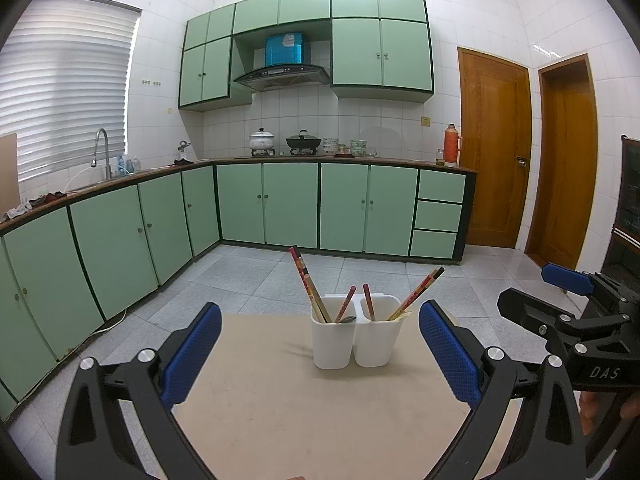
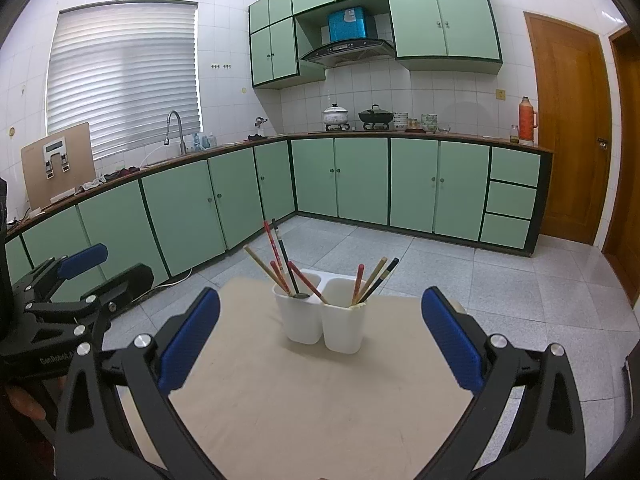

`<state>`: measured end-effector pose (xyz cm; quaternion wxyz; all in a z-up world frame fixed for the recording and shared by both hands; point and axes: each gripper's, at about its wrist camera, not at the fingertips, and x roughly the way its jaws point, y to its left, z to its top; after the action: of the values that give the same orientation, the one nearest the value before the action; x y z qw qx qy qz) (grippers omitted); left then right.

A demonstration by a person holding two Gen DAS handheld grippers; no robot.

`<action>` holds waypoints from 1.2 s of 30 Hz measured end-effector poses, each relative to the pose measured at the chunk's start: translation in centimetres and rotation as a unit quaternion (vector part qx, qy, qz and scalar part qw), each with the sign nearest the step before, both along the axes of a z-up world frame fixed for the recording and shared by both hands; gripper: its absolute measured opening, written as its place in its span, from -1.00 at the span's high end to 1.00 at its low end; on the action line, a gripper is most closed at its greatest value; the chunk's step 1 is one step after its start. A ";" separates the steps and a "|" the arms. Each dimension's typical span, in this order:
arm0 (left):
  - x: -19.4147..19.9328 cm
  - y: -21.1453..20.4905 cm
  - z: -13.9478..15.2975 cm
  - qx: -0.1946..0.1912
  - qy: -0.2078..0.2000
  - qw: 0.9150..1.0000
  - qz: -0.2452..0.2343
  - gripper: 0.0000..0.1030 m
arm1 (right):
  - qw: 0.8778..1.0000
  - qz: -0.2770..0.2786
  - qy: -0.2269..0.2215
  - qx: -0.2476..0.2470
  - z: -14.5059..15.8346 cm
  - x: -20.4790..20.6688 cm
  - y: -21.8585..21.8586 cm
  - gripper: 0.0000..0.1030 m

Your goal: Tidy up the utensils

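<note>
Two white utensil holders stand side by side near the far edge of a beige table [image 1: 280, 408]. The left holder [image 1: 333, 340] holds several chopsticks [image 1: 310, 288] and a spoon. The right holder [image 1: 376, 338] holds chopsticks [image 1: 416, 295] too. My left gripper [image 1: 320, 350] is open and empty, its blue pads wide apart in front of the holders. My right gripper [image 2: 320, 338] is open and empty, also facing the holders [image 2: 304, 316] [image 2: 345, 328]. Each gripper shows in the other's view, the right one [image 1: 560, 280] and the left one [image 2: 80, 264].
The table [image 2: 304, 408] stands on a grey tiled floor. Green cabinets [image 1: 288, 204] with a counter run along the far and left walls. Two wooden doors [image 1: 496, 148] are at the right.
</note>
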<state>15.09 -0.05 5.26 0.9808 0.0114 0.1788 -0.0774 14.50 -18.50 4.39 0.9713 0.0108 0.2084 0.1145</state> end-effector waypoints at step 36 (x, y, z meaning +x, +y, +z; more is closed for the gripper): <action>0.6 0.6 -0.4 -0.002 0.005 1.000 0.004 -0.88 | 1.000 -0.003 0.005 -0.001 -0.8 0.3 0.1 -0.90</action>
<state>15.70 0.58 4.85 0.9802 0.0086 0.1832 -0.0741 14.83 -18.43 3.59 0.9707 0.0106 0.2130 0.1112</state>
